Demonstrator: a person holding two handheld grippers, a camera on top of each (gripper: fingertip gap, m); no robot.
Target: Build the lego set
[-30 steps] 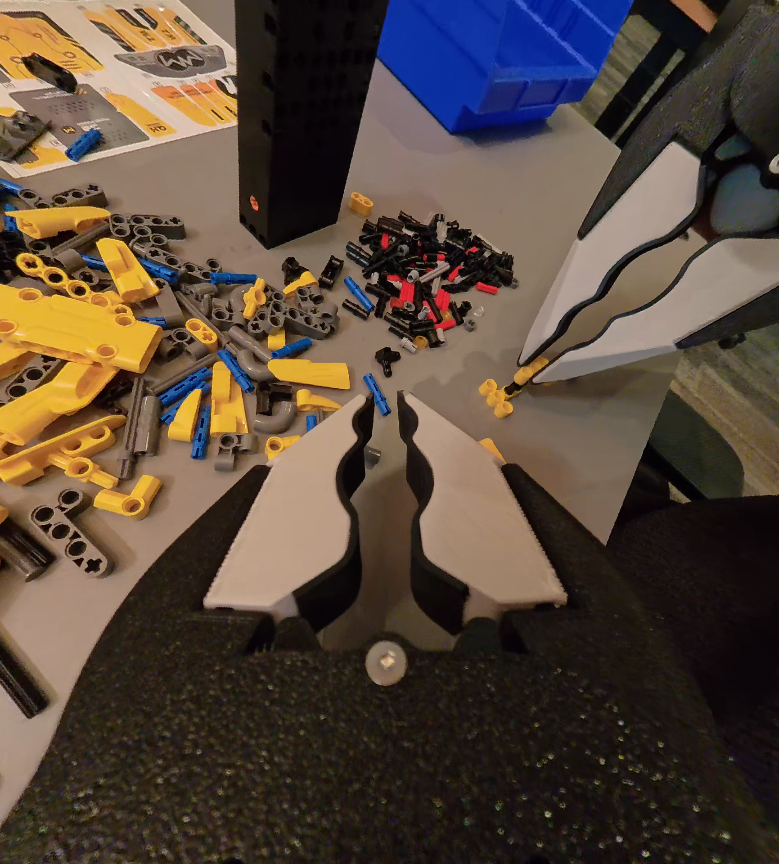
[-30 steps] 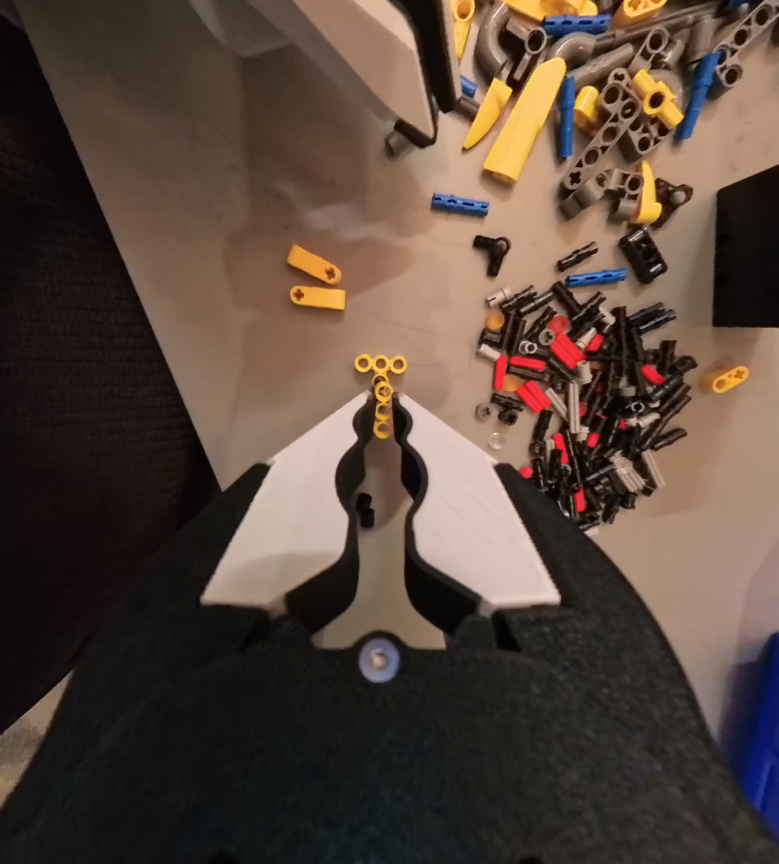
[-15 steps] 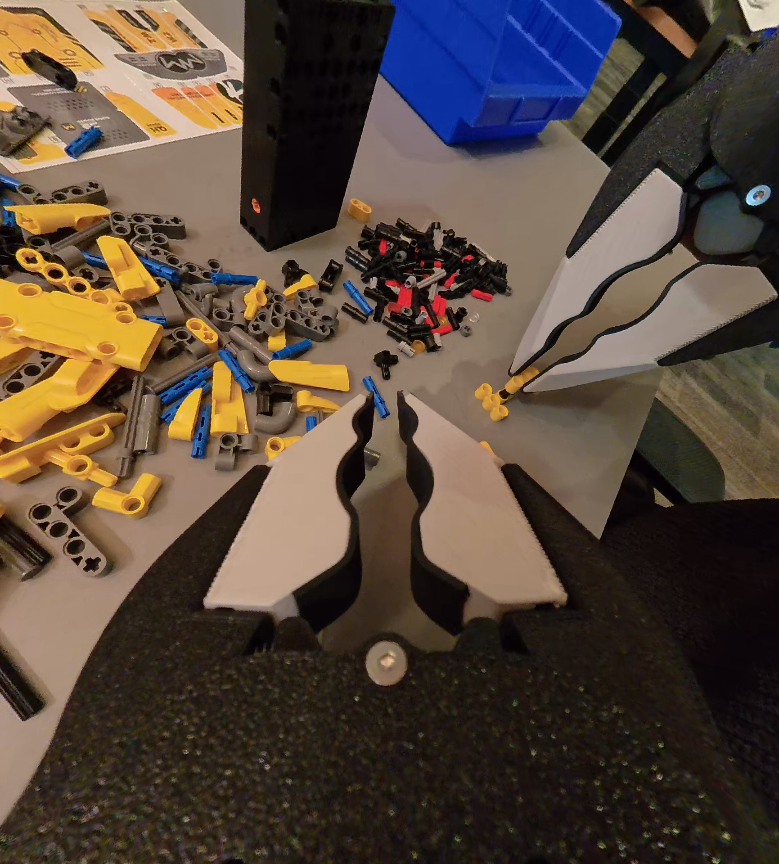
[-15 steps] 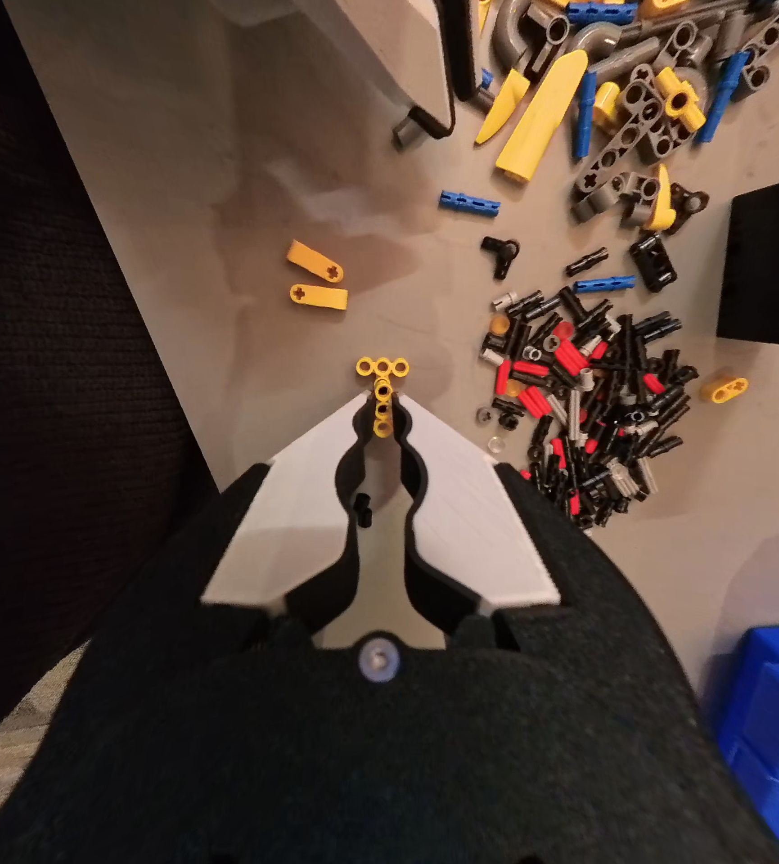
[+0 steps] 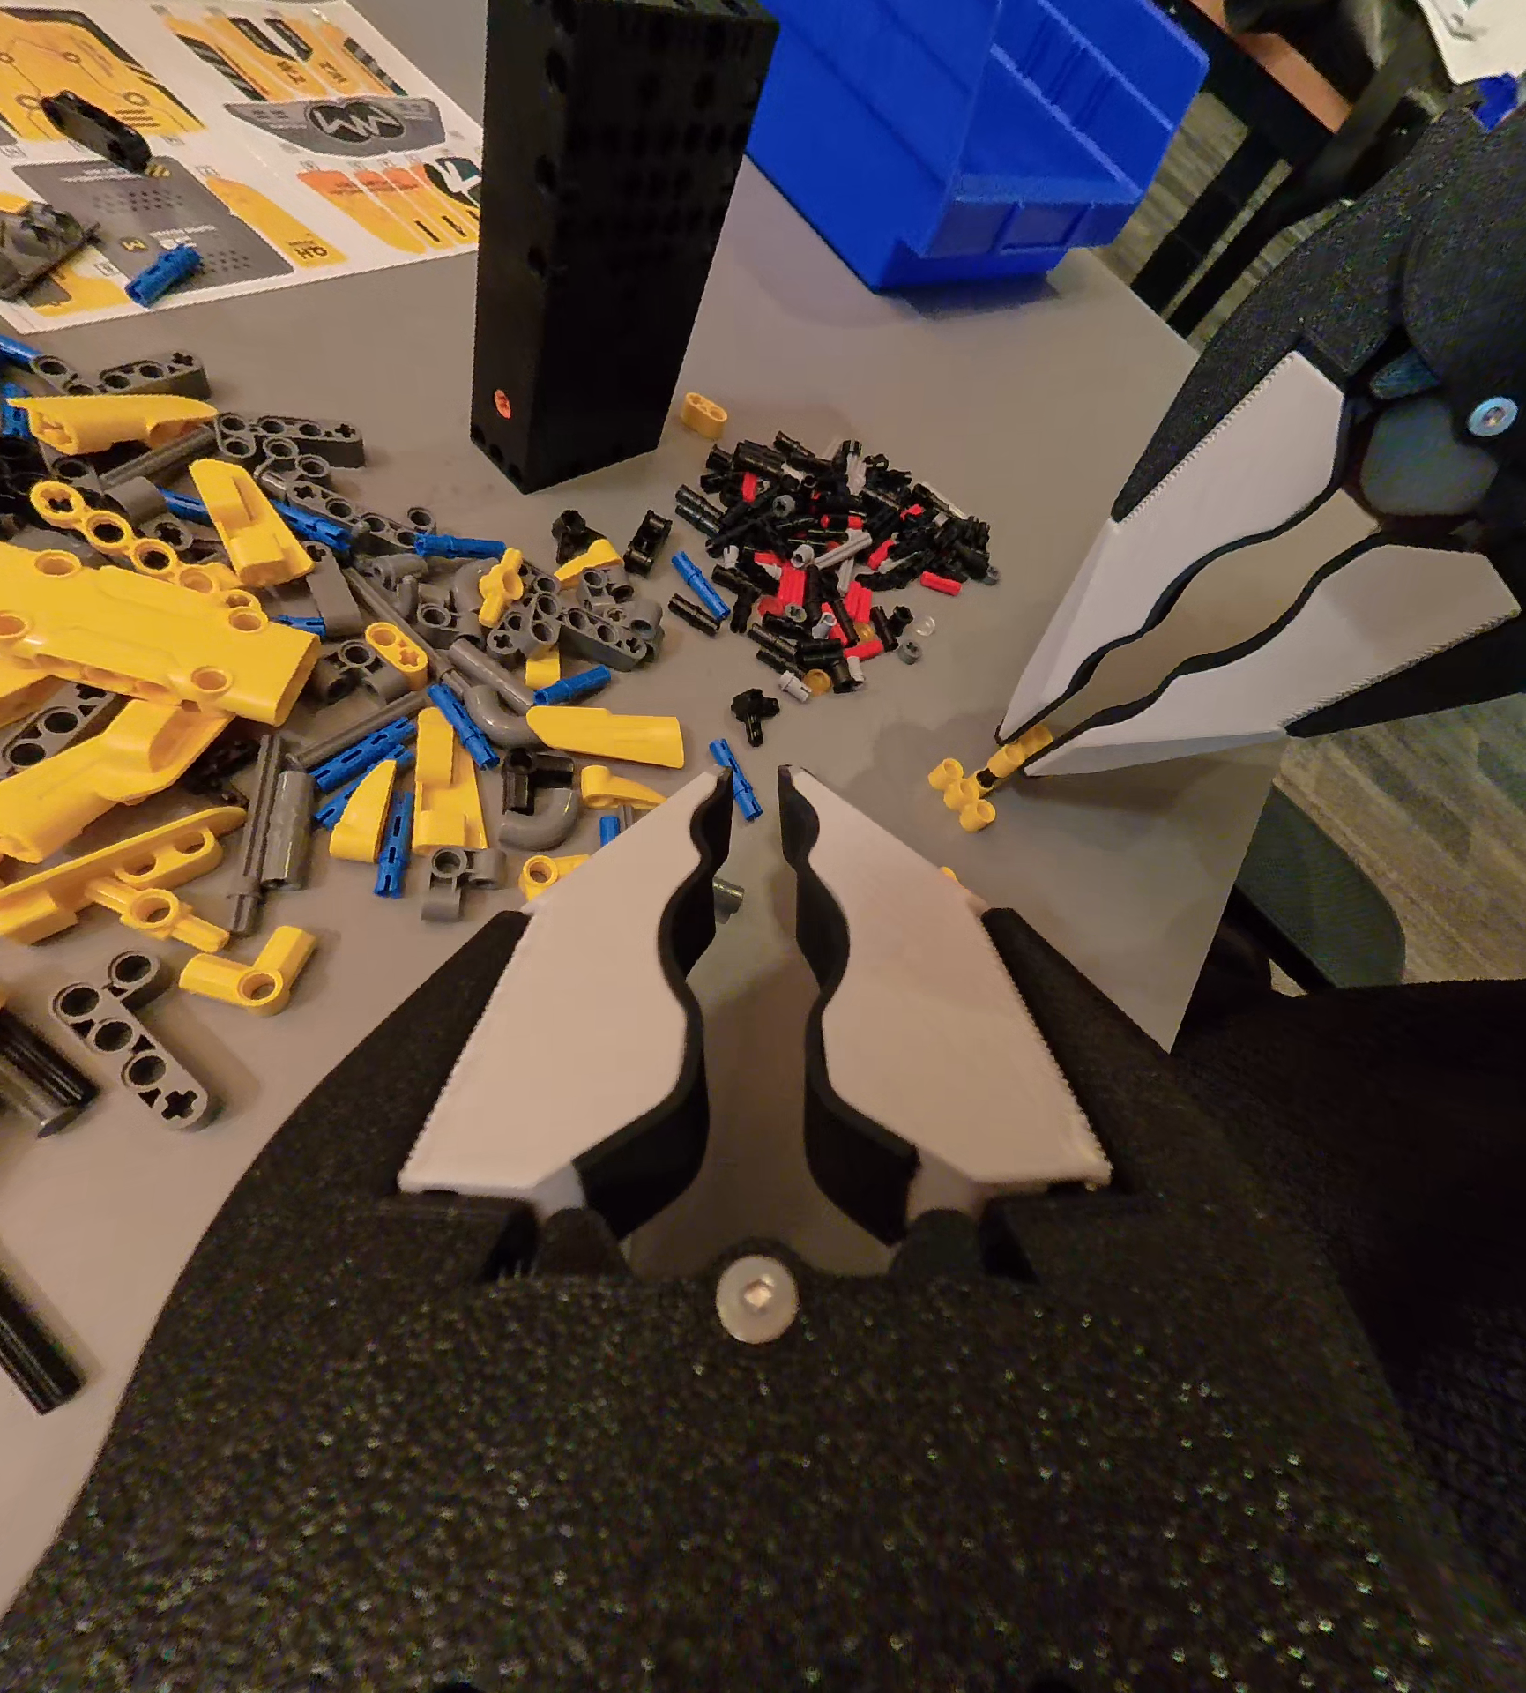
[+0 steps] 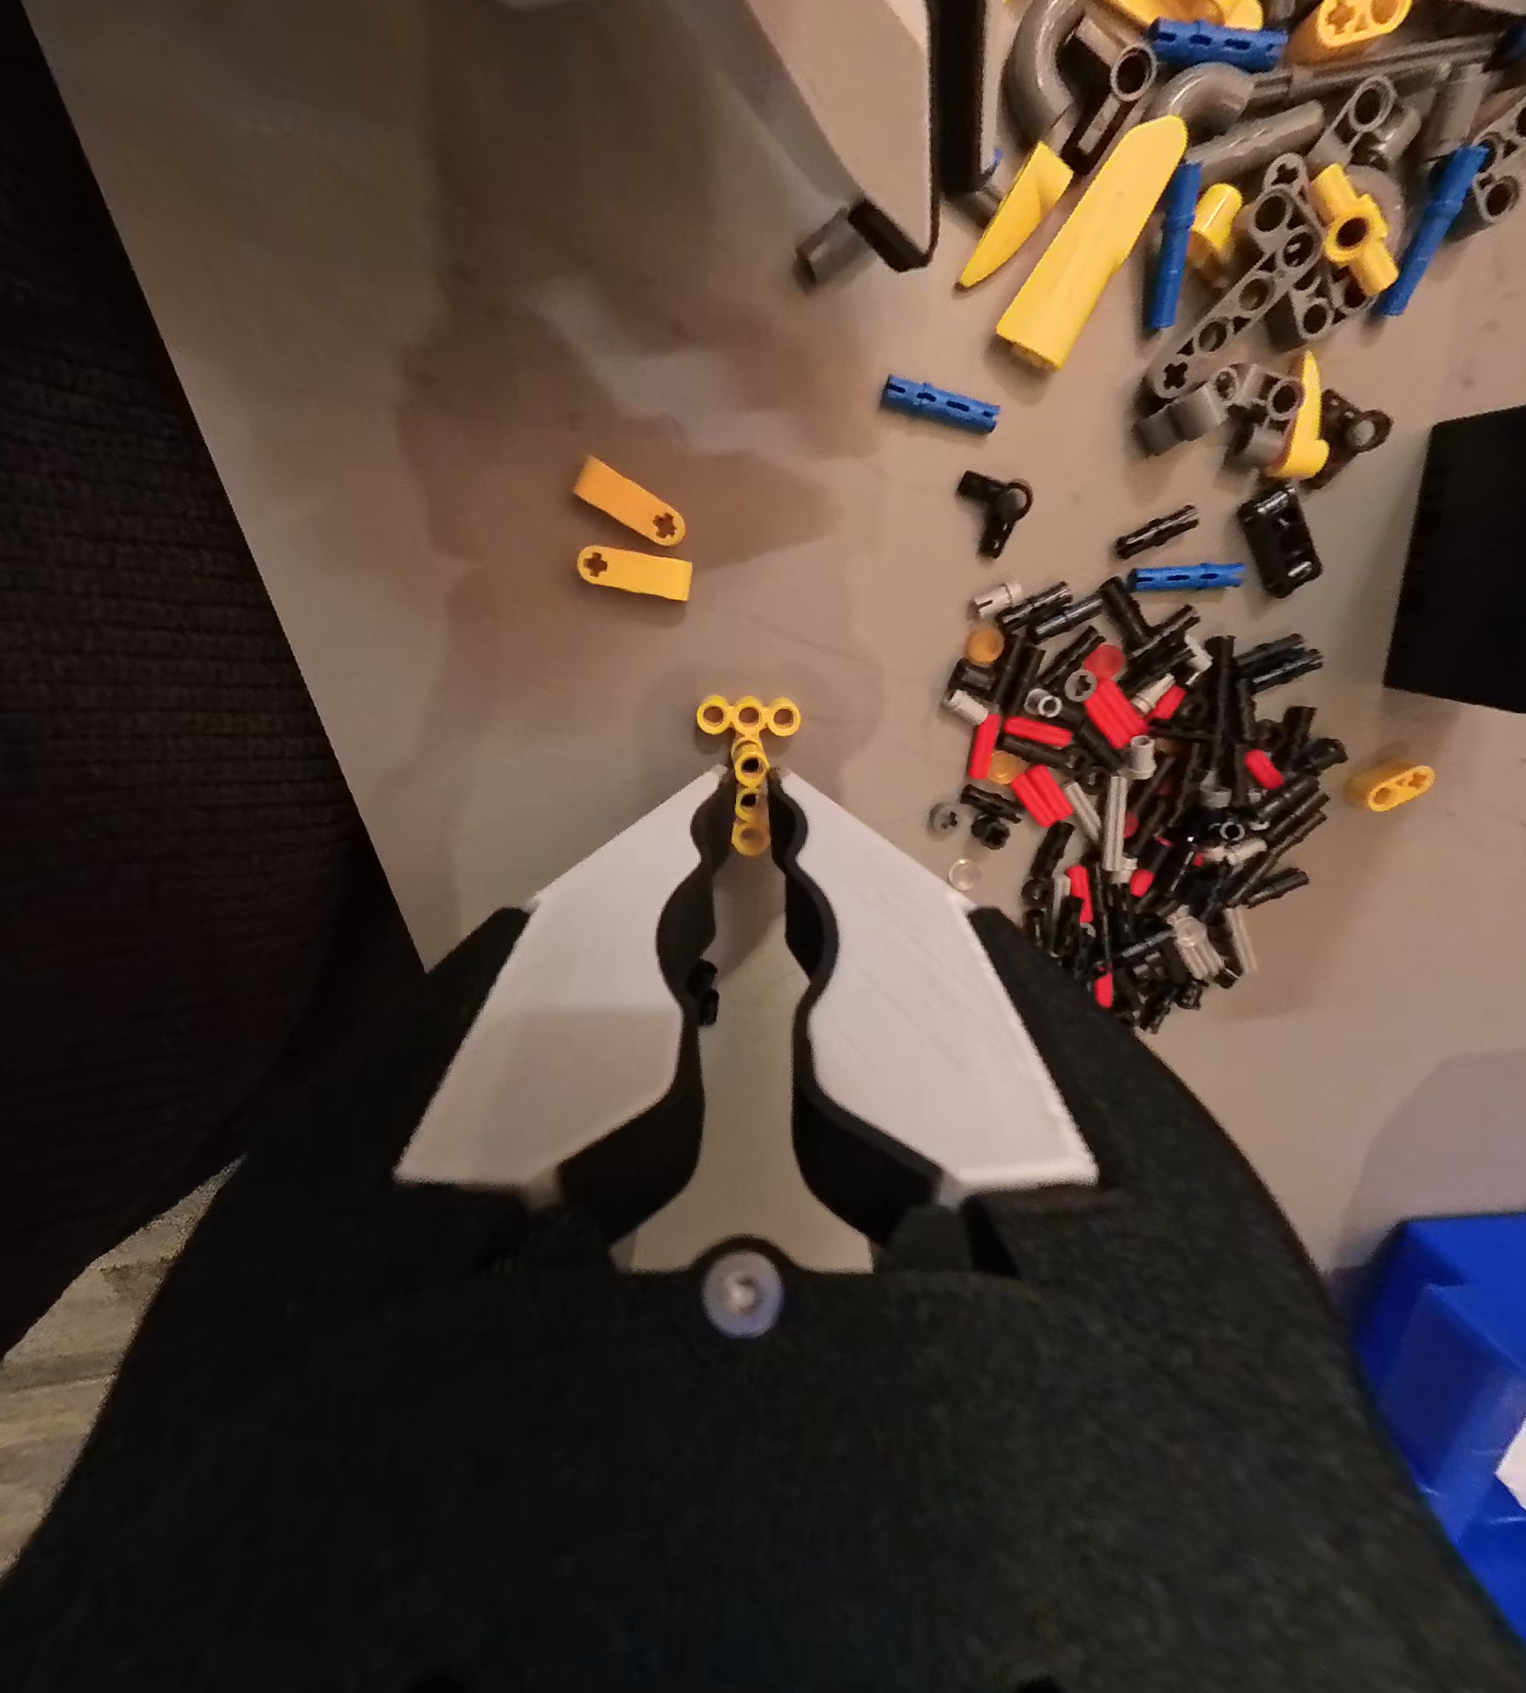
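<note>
Grey tabletop (image 5: 878,366) carries everything here, largest first: a blue bin (image 5: 970,119) at twelve o'clock in the left wrist view, and a tall black perforated block (image 5: 594,238) standing upright just left of it. From nine to eleven o'clock spreads a heap of yellow, grey and blue building pieces (image 5: 191,660), with printed sheets (image 5: 191,137) beyond. Near the centre lies a pile of small black and red pins (image 5: 832,577).

The right gripper (image 6: 748,779) is clenched on the stem of a small yellow T-shaped piece (image 6: 748,733), whose crossbar sticks out past the fingertips at twelve o'clock, near the table edge; from the left wrist view the same piece (image 5: 970,788) touches the tabletop at three o'clock.

The left gripper (image 5: 754,779) grips nothing, its jaws a narrow gap apart, hanging above the table with a blue pin (image 5: 736,770) just beyond its tips. Two yellow tabs (image 6: 631,540) lie at eleven o'clock of the right gripper.
</note>
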